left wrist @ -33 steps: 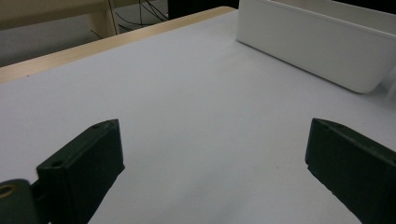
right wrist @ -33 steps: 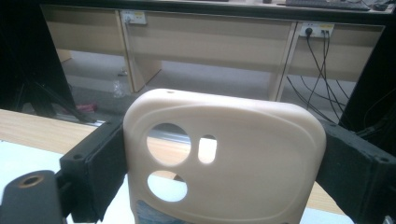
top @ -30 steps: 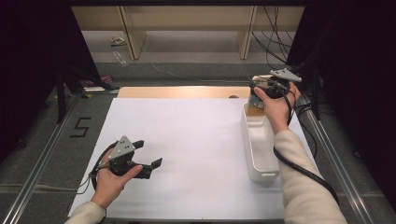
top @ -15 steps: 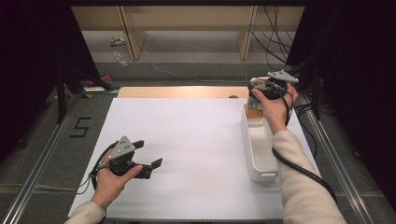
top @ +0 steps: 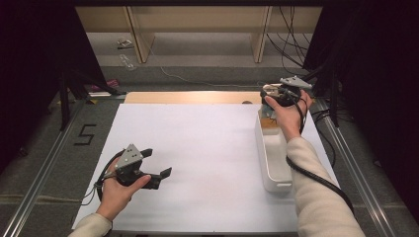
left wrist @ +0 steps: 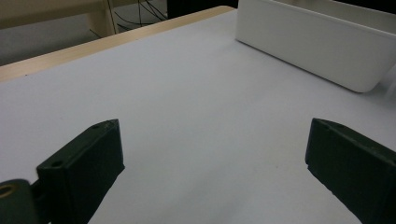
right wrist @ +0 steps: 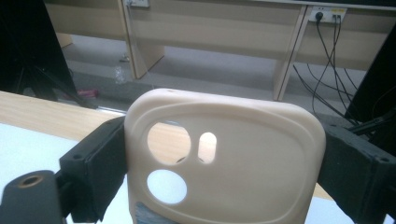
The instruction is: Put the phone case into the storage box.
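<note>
High view, right gripper (top: pixel 269 94) fingers clamping phone case (right wrist: pixel 224 163), left gripper (top: pixel 154 164) fingers apart.

A black "5" (top: pixel 87 134) stands on the grey floor left of the white table (top: pixel 197 148).

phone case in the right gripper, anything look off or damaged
Nothing stands out. The beige phone case sits upright between the right gripper jaws, its camera cutouts clean and no cracks visible; its lower end is out of frame.
</note>
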The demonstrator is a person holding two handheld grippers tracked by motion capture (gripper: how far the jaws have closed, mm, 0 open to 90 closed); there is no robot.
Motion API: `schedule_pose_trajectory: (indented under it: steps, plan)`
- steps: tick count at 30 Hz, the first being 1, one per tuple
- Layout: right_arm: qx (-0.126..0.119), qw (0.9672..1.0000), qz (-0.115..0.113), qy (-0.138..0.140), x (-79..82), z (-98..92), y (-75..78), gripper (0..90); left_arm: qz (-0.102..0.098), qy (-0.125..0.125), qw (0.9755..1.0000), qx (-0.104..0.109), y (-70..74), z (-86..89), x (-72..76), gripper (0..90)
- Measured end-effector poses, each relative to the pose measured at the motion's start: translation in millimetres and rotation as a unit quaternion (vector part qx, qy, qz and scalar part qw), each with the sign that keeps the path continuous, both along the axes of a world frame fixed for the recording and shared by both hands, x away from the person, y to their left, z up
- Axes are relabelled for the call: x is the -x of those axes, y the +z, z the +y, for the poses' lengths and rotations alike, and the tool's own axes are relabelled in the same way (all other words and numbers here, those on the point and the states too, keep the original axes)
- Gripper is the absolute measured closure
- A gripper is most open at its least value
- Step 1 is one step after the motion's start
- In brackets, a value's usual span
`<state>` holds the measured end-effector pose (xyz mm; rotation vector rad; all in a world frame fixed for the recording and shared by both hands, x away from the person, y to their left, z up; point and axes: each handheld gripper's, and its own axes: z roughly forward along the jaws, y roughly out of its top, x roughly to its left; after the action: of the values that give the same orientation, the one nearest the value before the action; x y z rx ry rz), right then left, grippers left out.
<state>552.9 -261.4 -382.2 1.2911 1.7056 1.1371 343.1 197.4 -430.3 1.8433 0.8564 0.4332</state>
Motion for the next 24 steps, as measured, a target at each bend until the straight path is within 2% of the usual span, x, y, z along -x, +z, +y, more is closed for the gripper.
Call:
schedule_pose_trajectory:
  steps: [24]
  plan:
    - [0.001,0.9998,0.017,0.007,-1.7,0.6,-14.6,11.1,0.001,0.000,1.0000,-0.001,-0.3,-0.2,0.0,3.8]
